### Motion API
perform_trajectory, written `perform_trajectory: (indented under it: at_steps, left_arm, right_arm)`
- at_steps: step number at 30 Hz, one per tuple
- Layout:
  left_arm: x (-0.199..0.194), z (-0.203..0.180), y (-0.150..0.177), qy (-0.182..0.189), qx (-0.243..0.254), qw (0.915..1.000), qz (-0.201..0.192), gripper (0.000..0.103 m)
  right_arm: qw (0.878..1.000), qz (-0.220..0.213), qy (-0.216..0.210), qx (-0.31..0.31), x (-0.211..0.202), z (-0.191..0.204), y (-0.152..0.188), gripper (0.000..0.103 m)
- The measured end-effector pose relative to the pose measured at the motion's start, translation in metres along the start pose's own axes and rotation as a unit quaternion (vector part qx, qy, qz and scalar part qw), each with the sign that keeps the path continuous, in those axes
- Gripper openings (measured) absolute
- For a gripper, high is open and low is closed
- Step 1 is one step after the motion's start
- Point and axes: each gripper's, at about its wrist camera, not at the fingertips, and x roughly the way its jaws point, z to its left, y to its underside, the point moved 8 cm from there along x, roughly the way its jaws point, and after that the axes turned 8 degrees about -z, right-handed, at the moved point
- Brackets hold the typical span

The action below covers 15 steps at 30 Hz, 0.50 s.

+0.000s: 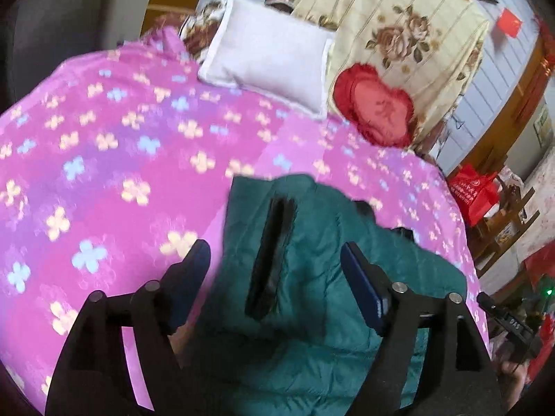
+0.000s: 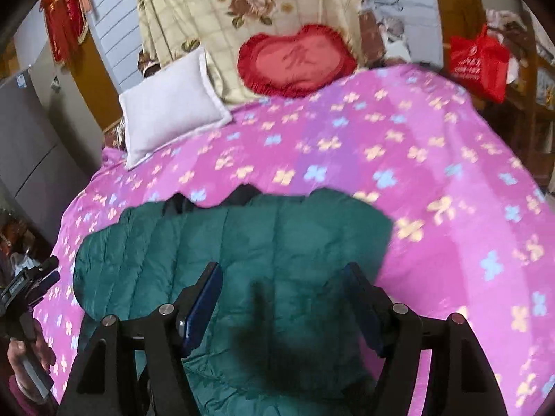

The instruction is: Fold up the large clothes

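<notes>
A dark green quilted down jacket (image 1: pixel 312 277) lies on a bed with a pink flowered cover (image 1: pixel 104 156). A black strip (image 1: pixel 270 260), like a pocket or trim, runs along it. My left gripper (image 1: pixel 275 260) is open, its jaws wide apart just above the jacket's left part. In the right wrist view the jacket (image 2: pixel 225 253) lies flat and partly folded on the pink cover (image 2: pixel 416 173). My right gripper (image 2: pixel 282 284) is open over the jacket's near part, holding nothing. The other gripper (image 2: pixel 31 280) shows at the far left edge.
A white pillow (image 2: pixel 166 111), a red heart-shaped cushion (image 2: pixel 298 59) and a cream floral blanket (image 2: pixel 242 0) lie at the bed's head. A red bag (image 2: pixel 478 62) and wooden shelves stand to the right of the bed. A grey cabinet (image 2: pixel 27 138) stands on the left.
</notes>
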Motion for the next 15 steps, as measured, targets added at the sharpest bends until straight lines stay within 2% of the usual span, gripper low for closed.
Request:
perform_trajectory:
  at_steps: [2, 5, 9, 12, 15]
  left_arm:
    - [0.006, -0.005, 0.001, -0.001, 0.005, 1.0000, 0.006, 0.079]
    - [0.028, -0.010, 0.017, -0.014, 0.015, 0.9991, 0.037, 0.079]
    - [0.063, -0.008, 0.047, -0.054, 0.043, 0.9943, 0.081, 0.079]
    - [0.075, -0.009, 0.057, -0.056, 0.056, 0.9940, 0.075, 0.086]
    - [0.079, -0.012, 0.060, -0.069, 0.083, 0.9914, 0.073, 0.088]
  right_arm:
    - [1.000, 0.003, -0.002, -0.008, 0.002, 0.008, -0.003, 0.069]
    - [0.999, 0.010, 0.008, -0.035, 0.019, 0.028, 0.001, 0.069]
    - [0.998, 0.043, 0.037, -0.041, 0.064, 0.030, 0.019, 0.069]
    - [0.997, 0.048, 0.051, -0.041, 0.090, 0.021, 0.030, 0.070]
    - [0.996, 0.049, 0.060, -0.040, 0.100, 0.017, 0.029, 0.071]
